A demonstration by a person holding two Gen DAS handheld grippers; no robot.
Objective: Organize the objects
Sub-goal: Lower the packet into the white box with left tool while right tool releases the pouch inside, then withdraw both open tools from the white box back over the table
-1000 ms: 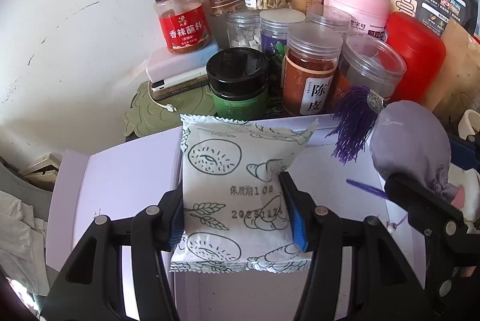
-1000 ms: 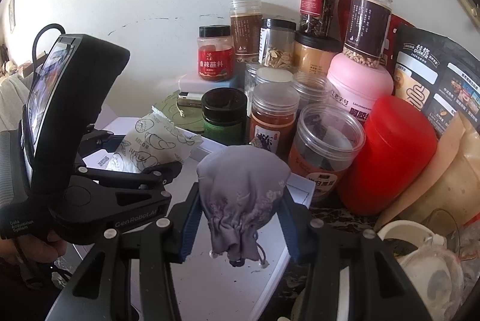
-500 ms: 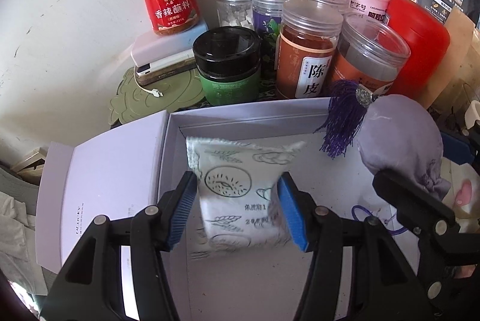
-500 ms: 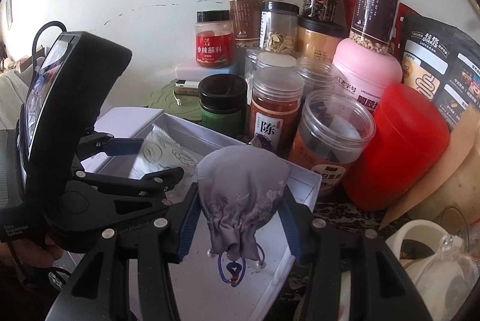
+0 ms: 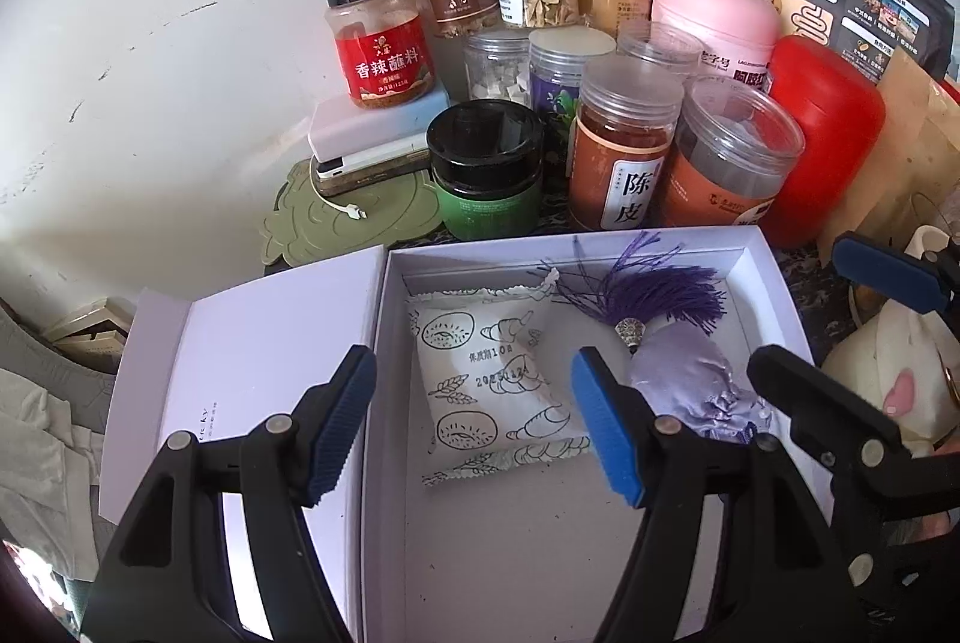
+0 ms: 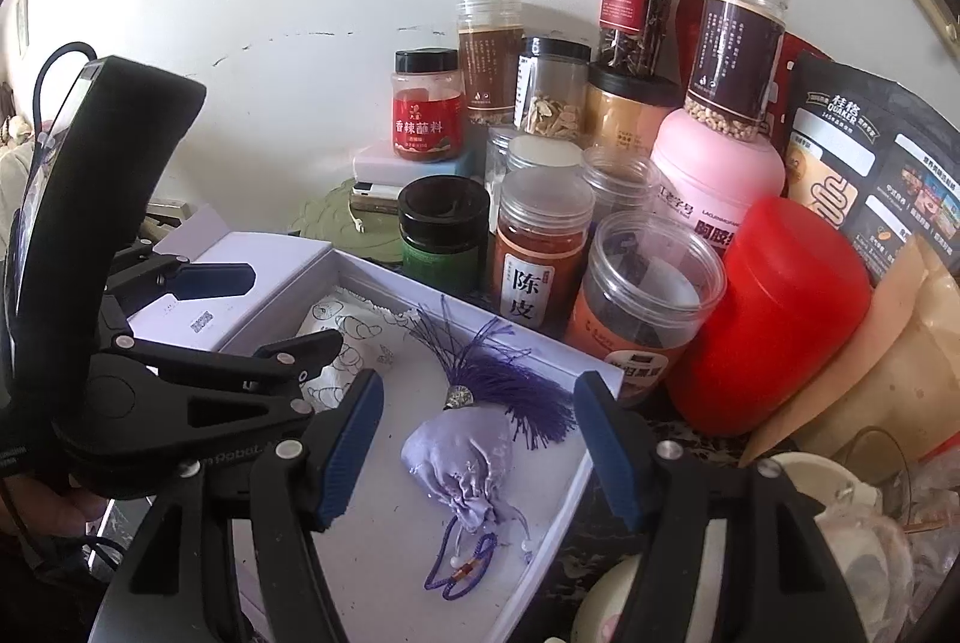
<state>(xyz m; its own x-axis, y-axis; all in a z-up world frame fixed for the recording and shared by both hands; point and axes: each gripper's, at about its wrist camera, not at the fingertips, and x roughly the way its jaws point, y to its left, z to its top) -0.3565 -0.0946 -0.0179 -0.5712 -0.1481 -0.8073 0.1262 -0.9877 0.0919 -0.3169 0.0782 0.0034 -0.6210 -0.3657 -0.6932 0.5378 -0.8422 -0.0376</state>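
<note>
An open white box (image 5: 744, 247) lies in front of the jars. A white printed snack packet (image 5: 486, 379) lies flat inside it at the left; it also shows in the right wrist view (image 6: 342, 337). A lilac drawstring pouch (image 5: 690, 379) with a purple tassel (image 5: 666, 295) lies inside at the right; it also shows in the right wrist view (image 6: 462, 457). My left gripper (image 5: 474, 421) is open and empty above the packet. My right gripper (image 6: 480, 445) is open and empty above the pouch.
The box lid (image 5: 258, 343) lies open to the left. Several jars stand behind the box, among them a black-lidded green jar (image 5: 486, 169), an orange-filled jar (image 5: 624, 150) and a red canister (image 5: 828, 132). A white kettle (image 6: 840, 523) sits at the right.
Both grippers lowered their loads into the box and opened. The packet and the pouch now lie free on the box floor, and both grippers have drawn back a little.
</note>
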